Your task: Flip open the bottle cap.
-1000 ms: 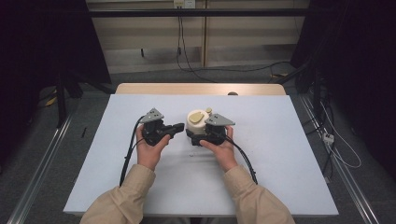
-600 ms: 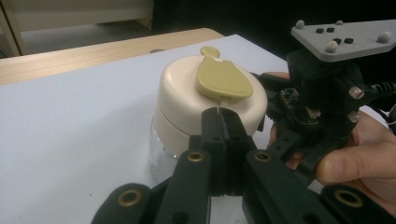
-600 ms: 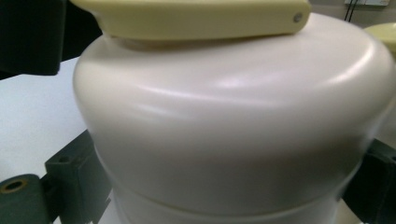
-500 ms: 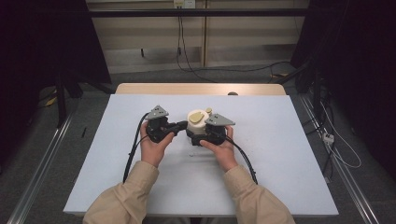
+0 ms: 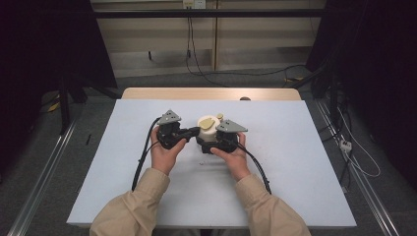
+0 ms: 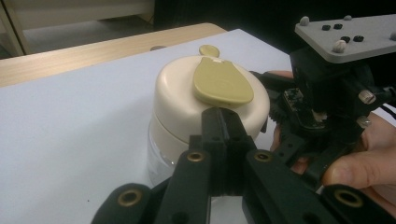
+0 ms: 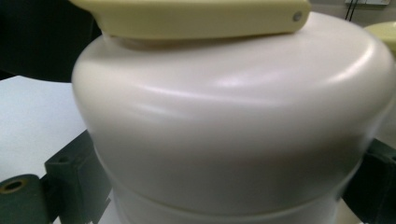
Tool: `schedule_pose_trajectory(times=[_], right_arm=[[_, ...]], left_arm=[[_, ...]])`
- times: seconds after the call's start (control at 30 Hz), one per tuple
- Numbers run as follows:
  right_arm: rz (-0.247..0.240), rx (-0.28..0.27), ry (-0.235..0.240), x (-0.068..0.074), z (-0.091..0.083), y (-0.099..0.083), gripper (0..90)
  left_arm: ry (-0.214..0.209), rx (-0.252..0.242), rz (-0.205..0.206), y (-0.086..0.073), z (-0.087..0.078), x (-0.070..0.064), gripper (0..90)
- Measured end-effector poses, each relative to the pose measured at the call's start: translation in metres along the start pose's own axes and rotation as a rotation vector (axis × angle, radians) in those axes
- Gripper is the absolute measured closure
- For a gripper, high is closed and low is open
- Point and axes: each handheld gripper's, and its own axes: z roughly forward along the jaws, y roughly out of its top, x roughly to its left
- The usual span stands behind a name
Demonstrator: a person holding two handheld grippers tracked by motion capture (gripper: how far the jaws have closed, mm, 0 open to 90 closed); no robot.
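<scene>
A small clear jar (image 6: 158, 156) stands mid-table under a cream lid (image 5: 206, 127) that carries a yellow-green flap (image 6: 219, 81). My right gripper (image 5: 210, 142) is shut on the jar from the right. In the right gripper view its fingers (image 7: 65, 177) sit on either side of the jar, just below the lid (image 7: 233, 116). My left gripper (image 6: 220, 122) is shut, and its tips press on the lid's near edge just under the flap's end. In the high view the left gripper (image 5: 193, 132) comes in from the jar's left. A hand holds each gripper.
The white table top (image 5: 295, 172) has free room on every side of the jar. A wooden strip (image 5: 211, 93) runs along its far edge. Black cables (image 5: 145, 157) trail from both grippers toward the person. Floor rails and wires lie beyond the table.
My left gripper has moved right, and its shut tips have reached the jar's lid. The right gripper and the jar have stayed in place.
</scene>
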Motion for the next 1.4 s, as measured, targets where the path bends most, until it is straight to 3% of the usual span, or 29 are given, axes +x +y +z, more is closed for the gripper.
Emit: schedule_pose_trajectory(times=[1.4], right_arm=[[0.005, 0.002, 0.003, 0.000, 0.000, 0.000, 4.9]], left_arm=[[0.008, -0.020, 0.011, 0.020, 0.002, -0.006, 90.0]])
